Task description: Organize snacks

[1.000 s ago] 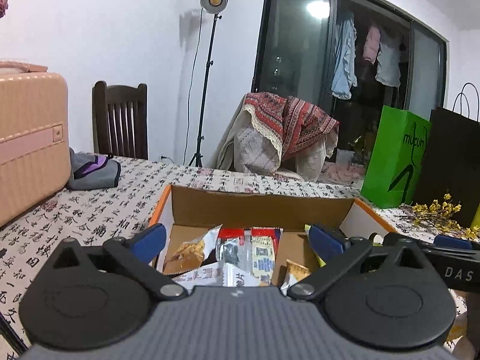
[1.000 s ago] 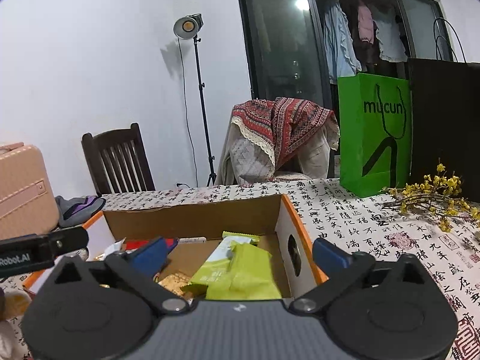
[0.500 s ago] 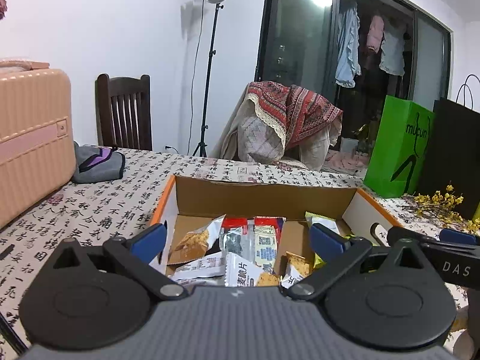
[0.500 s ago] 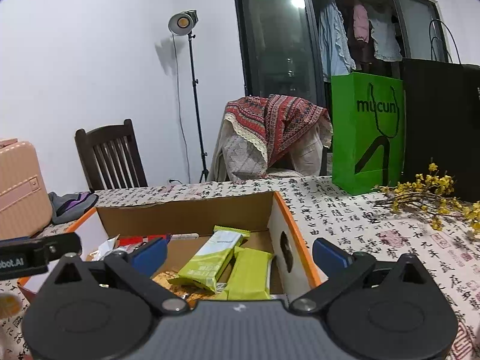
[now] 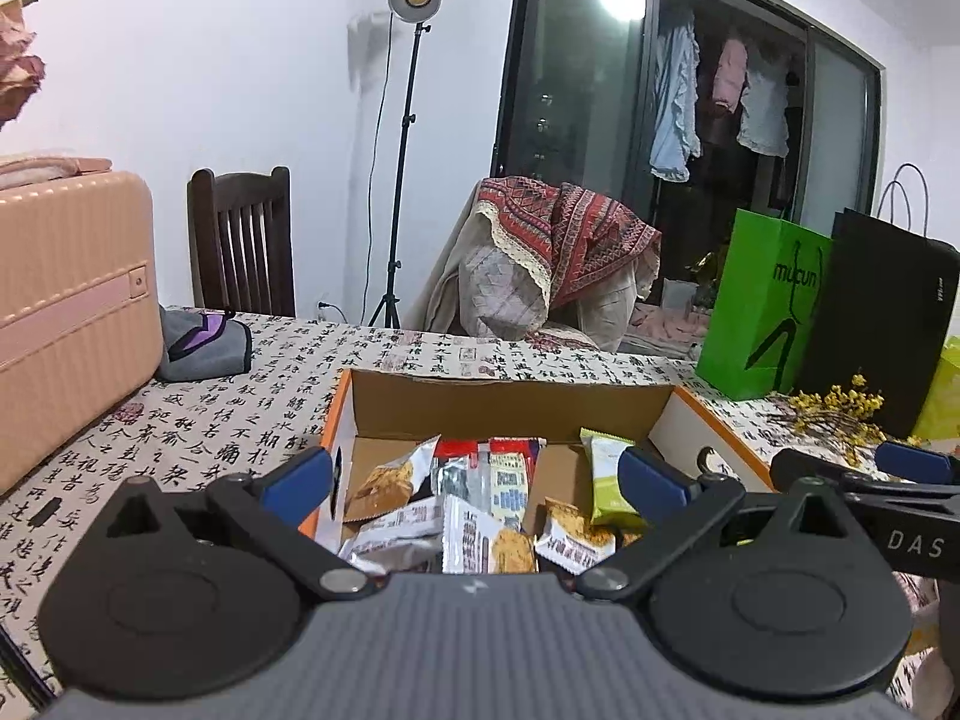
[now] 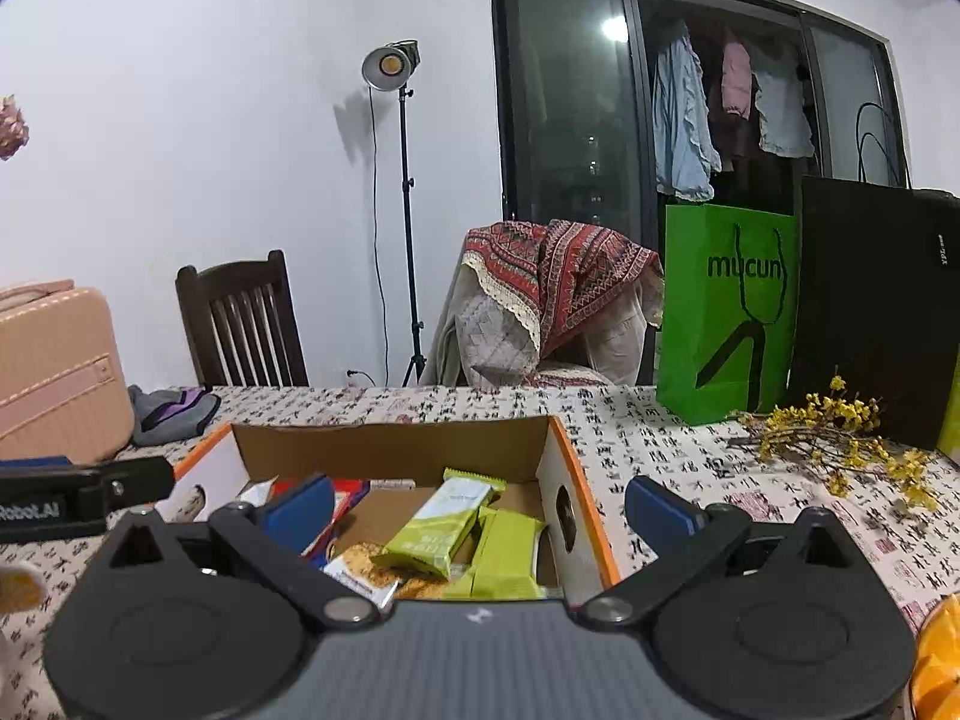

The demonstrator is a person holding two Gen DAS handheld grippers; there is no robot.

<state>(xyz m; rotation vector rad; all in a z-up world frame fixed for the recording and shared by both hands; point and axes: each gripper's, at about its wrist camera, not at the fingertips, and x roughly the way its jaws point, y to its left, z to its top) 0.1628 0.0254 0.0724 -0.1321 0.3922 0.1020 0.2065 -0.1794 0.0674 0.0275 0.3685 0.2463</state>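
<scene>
Left wrist view, both tools [image 5: 474, 480] [image 6: 477, 507] spread, empty, above snack box [image 5: 510, 399], suitcase [image 5: 66, 312] left, bags [image 5: 762, 306] right.

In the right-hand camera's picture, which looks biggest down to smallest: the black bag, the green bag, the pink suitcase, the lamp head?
1. Black bag, though cut off at the edge.
2. Green bag.
3. Pink suitcase, partly out of frame, so its rank is unsure.
4. Lamp head, far off.
</scene>
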